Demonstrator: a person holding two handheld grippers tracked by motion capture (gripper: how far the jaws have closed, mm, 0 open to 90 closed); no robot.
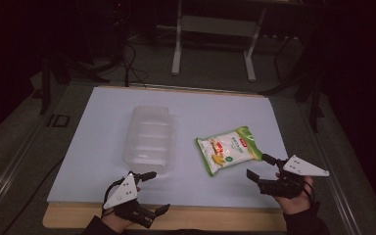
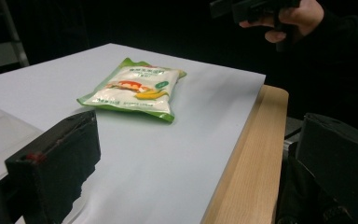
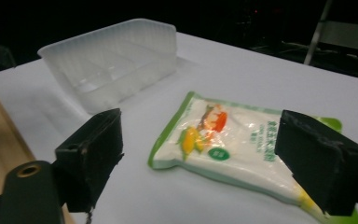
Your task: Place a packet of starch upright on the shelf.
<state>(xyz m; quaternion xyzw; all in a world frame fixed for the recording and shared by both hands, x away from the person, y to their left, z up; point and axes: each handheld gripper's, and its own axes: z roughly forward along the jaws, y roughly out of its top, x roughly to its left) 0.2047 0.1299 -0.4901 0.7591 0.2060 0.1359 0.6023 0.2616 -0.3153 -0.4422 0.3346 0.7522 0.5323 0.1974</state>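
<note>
The snack packet [image 1: 229, 150] lies flat on the white bench [image 1: 103, 161], right of the clear plastic tray [image 1: 148, 139]. The right gripper [image 1: 259, 166] sits just near of it, fingers released and empty. It should probably come in low and pinch the packet's near edge. The left gripper [image 1: 154, 192] rests released at the near edge. The right gripper view shows the tray's ribbed inside, which the left gripper view crops.
</note>
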